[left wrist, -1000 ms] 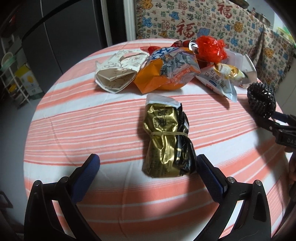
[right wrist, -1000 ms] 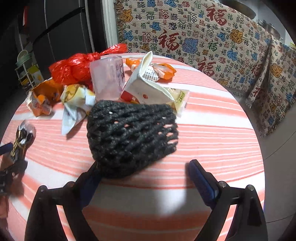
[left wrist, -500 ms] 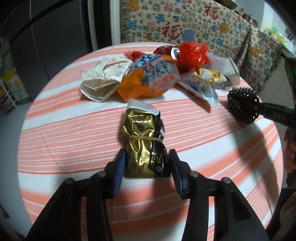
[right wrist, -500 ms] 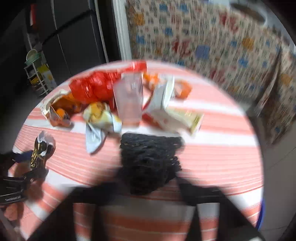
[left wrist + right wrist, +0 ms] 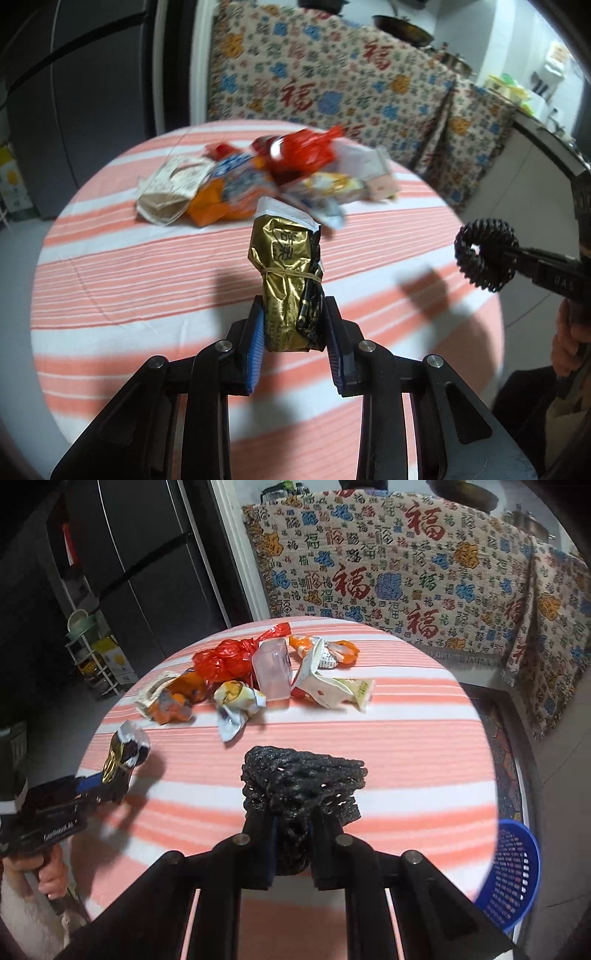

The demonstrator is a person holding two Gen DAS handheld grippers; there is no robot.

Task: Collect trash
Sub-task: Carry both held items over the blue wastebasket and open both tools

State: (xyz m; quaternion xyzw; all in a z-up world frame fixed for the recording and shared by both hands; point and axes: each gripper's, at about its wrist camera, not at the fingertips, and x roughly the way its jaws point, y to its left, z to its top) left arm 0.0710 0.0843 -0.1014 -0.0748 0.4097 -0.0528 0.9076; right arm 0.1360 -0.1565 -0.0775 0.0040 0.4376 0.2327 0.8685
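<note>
Your left gripper (image 5: 293,326) is clamped on the gold foil packet (image 5: 286,284), blue pads squeezing its lower end from both sides. The packet sticks straight out ahead of the fingers, rubber band around its middle, and it's up off the striped round table (image 5: 122,266), casting a shadow underneath.

Your right gripper (image 5: 291,830) is squeezed tight on the black foam net (image 5: 301,786). The jaws pinch its near end almost together, and the rest of the net fans out wide past the fingertips, above the tablecloth.

The rest of the trash sits bunched at the table's far side: a red plastic bag (image 5: 227,661), a clear plastic cup (image 5: 271,672) on its side, a white carton (image 5: 319,686), and an orange snack bag (image 5: 212,206). There's a blue mesh basket (image 5: 513,871) on the floor to your right, just beside the table's edge.
</note>
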